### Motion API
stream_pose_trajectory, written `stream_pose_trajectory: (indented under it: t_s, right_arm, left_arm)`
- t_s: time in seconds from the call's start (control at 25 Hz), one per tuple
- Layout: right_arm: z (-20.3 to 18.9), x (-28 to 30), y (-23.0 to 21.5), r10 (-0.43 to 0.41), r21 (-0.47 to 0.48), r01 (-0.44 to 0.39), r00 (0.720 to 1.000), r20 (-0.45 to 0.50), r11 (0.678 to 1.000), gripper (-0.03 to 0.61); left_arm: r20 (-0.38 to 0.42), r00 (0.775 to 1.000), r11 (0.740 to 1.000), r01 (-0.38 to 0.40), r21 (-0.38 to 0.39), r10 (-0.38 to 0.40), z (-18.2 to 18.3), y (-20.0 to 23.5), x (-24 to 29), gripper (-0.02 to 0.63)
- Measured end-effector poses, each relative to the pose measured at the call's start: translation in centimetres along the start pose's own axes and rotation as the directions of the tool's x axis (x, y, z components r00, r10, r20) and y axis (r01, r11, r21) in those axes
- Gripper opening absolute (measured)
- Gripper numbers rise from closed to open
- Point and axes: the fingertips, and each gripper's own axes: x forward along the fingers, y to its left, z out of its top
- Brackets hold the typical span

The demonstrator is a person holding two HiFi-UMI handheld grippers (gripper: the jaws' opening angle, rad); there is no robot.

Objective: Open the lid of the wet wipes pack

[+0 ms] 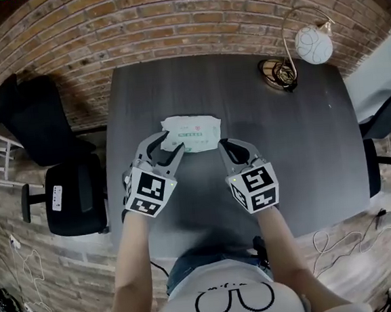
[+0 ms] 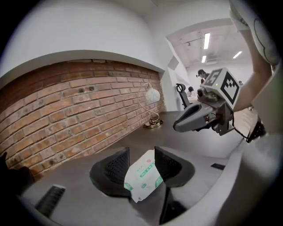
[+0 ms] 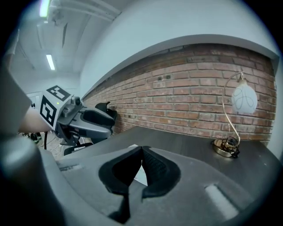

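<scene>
Pack: the wet wipes pack (image 1: 192, 133) is lying flat near the middle of the dark surface (image 1: 304, 156); its lid is too small to make out.
Left tool: the left tool (image 2: 143, 165) is standing spread, with the pack showing between its jaws and untouched.
Right tool: the right tool (image 3: 141, 152) is pressed together and holding nothing, near the pack's right end.
Risk one: the light pack is likely sliding or lifting if the lid is pulled with nothing pinning it.
Risk two: the closed tips are perhaps slipping over the flat lid edge.
</scene>
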Motion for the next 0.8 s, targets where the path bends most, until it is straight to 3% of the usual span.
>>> stream_pose_trajectory:
  t_s: [0.32, 0.8]
  right_arm:
    - [-3.0, 5.0, -0.3, 0.027, 0.025, -0.025, 0.995, -0.1, 0.999, -0.002]
    - [-7.8, 9.1, -0.8, 0.055, 0.059, -0.044, 0.976, -0.209, 0.997, 0.005]
  left_arm:
    - [-0.141, 0.977, 0.973, 0.181, 0.141, -0.161, -3.6, -0.9, 5.3, 0.173]
    - [-0.286, 0.906, 0.905, 0.375, 0.201, -0.312, -7.7, -2.1, 10.1, 0.174]
